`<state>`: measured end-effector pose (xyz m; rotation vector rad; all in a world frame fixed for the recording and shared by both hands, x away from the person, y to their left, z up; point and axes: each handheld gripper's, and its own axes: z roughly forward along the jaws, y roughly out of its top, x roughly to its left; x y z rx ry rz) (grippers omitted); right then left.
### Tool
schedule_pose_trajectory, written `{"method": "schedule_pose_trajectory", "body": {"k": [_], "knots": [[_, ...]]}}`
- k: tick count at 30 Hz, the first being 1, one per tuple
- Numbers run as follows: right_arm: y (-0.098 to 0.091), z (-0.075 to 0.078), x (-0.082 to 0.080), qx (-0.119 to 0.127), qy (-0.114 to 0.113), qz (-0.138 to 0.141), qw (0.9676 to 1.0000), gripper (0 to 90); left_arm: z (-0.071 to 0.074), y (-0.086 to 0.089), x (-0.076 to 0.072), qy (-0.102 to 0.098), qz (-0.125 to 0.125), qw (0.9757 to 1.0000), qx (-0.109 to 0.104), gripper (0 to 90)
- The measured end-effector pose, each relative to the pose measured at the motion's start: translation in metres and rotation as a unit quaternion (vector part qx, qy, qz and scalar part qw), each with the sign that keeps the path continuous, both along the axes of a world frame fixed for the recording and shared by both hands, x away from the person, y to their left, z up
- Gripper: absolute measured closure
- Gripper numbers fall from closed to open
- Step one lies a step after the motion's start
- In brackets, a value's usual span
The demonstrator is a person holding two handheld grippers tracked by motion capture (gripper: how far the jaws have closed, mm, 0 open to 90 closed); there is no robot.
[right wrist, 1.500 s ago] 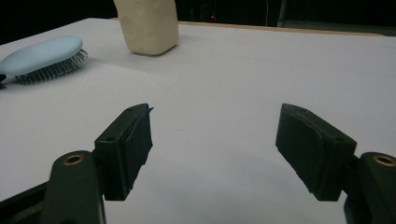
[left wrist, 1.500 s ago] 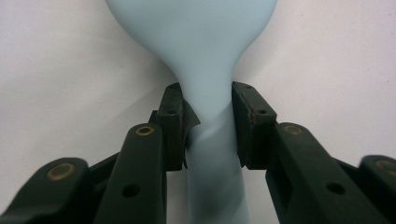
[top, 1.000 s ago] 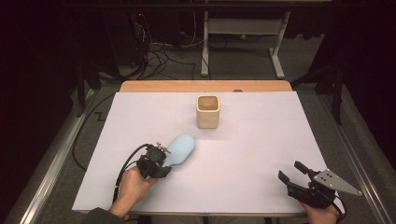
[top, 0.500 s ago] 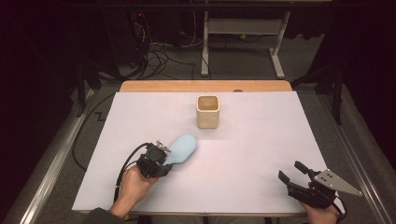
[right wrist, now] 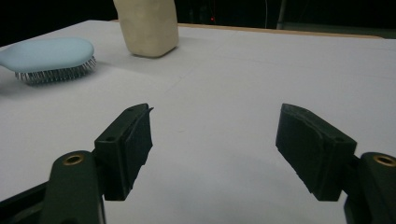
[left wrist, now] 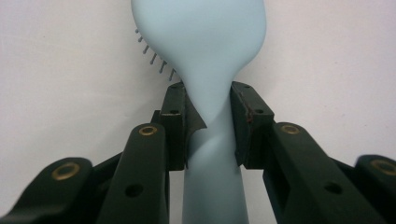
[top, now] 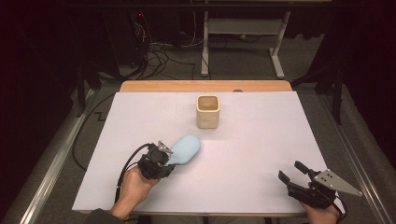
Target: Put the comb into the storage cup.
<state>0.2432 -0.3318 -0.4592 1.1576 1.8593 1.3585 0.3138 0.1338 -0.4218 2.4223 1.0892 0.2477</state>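
Note:
A light blue hairbrush lies bristles down over the white sheet, left of centre. My left gripper is shut on its handle. In the left gripper view both pads press the narrow neck of the hairbrush, with my left gripper around it and the bristles showing at the left of the head. My right gripper stands open near the front right corner, holding nothing. In the right gripper view the hairbrush is far off at the left, beyond my right gripper. Whether the bristles touch the sheet I cannot tell.
A cream square cup stands upright beyond the brush, near the table's middle back, and the cup also shows in the right gripper view. The white sheet covers the wooden table. Cables and a desk frame lie on the floor behind.

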Motion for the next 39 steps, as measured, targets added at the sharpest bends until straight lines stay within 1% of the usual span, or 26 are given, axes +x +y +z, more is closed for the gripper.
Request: {"method": "schedule_pose_trajectory", "body": {"k": [3,9,14,18,20,23,24,27,29,34,39], "knots": [[0.000,0.000,0.000,0.000,-0.001,0.001,1.0000,27.8,0.002,-0.001,-0.001,-0.005,-0.003,1.0000,-0.004,69.1],[0.000,0.000,0.000,-0.001,0.000,0.000,1.0000,27.7,0.007,-0.003,-0.005,-0.013,-0.014,0.9996,-0.020,69.0],[0.000,0.000,0.001,-0.001,-0.001,-0.003,1.0000,27.7,0.010,-0.005,-0.007,-0.016,-0.026,0.9987,-0.039,69.0],[0.001,0.001,0.001,-0.004,-0.001,-0.005,1.0000,27.6,0.011,-0.008,-0.008,-0.019,-0.036,0.9979,-0.050,69.0],[0.002,0.001,0.001,-0.007,-0.001,-0.004,1.0000,27.4,0.012,-0.010,-0.008,-0.021,-0.040,0.9976,-0.052,69.0],[0.005,0.002,0.002,-0.010,-0.004,0.001,0.9999,26.6,0.013,-0.012,-0.010,-0.019,-0.049,0.9970,-0.057,69.0],[0.006,0.002,0.002,-0.011,-0.006,0.003,0.9999,26.5,0.013,-0.012,-0.010,-0.022,-0.049,0.9967,-0.060,69.0],[0.008,0.004,0.003,0.003,-0.010,0.008,0.9999,25.7,0.014,-0.013,-0.011,-0.020,-0.053,0.9961,-0.067,69.0],[0.011,0.005,0.004,0.003,-0.014,0.013,0.9998,25.7,0.014,-0.014,-0.012,-0.021,-0.056,0.9957,-0.071,69.0],[0.019,0.007,0.005,0.007,-0.013,0.023,0.9996,25.6,0.017,-0.017,-0.013,-0.025,-0.061,0.9945,-0.081,69.0],[0.030,0.008,0.007,0.000,-0.014,0.039,0.9991,25.4,0.018,-0.021,-0.015,-0.027,-0.072,0.9939,-0.079,69.0]]}}
